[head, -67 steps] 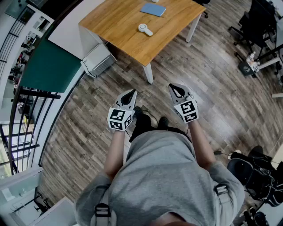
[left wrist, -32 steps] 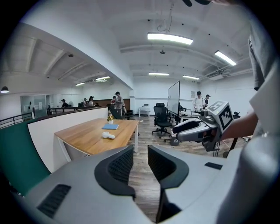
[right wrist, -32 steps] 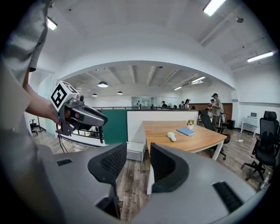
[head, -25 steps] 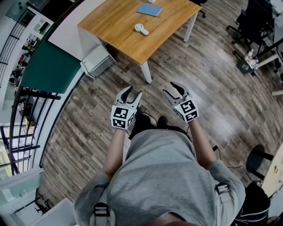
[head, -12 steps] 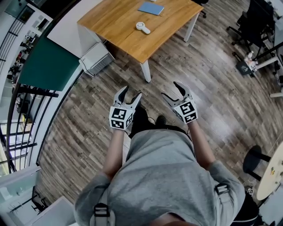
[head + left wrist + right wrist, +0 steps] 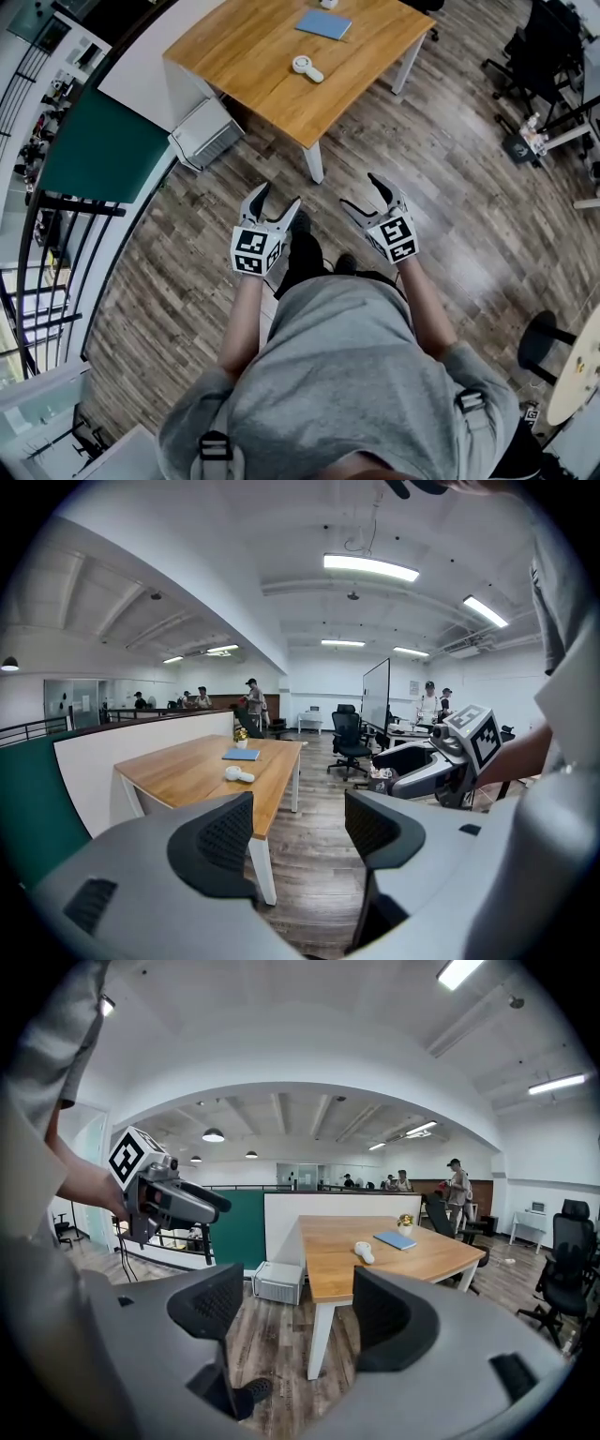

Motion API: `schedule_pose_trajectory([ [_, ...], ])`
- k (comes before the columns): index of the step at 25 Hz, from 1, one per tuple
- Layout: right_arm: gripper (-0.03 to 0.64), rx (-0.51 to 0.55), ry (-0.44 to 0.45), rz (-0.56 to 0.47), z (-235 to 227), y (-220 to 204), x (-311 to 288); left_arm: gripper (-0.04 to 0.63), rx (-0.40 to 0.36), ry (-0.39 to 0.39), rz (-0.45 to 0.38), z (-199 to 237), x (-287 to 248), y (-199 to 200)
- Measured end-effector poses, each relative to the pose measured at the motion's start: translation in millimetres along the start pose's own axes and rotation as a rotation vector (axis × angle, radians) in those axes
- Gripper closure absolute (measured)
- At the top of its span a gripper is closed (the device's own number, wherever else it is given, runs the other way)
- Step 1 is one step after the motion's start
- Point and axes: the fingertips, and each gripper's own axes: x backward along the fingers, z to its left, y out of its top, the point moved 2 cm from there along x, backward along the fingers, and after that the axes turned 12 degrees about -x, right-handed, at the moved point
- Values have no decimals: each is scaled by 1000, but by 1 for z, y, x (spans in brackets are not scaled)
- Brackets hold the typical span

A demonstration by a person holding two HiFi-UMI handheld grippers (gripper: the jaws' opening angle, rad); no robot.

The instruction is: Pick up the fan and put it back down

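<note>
left hand-held gripper [image 6: 278,196]: jaws shut before, now wide apart | right hand-held gripper [image 6: 359,190]: same, nothing between

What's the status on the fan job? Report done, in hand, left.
Done: nothing; the fan lies untouched on the table. In hand: the left hand-held gripper and right hand-held gripper, both empty, jaws just opening wide, short of the table. Left: approach, grasp, lift, set down.

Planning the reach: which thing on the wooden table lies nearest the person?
The white fan: it lies toward the near end, while the blue book and small potted plant sit farther back.
</note>
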Motion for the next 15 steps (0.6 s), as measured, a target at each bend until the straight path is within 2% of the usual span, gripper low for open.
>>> schedule_pose_trajectory([
  [5,244,-22,-51,-8,-25,15,-25,285,-6,-44,-10,27,-27,10],
  [15,244,-52,-132,-6,-60,52,-93,285,-27,-114,-19,108,-94,27],
])
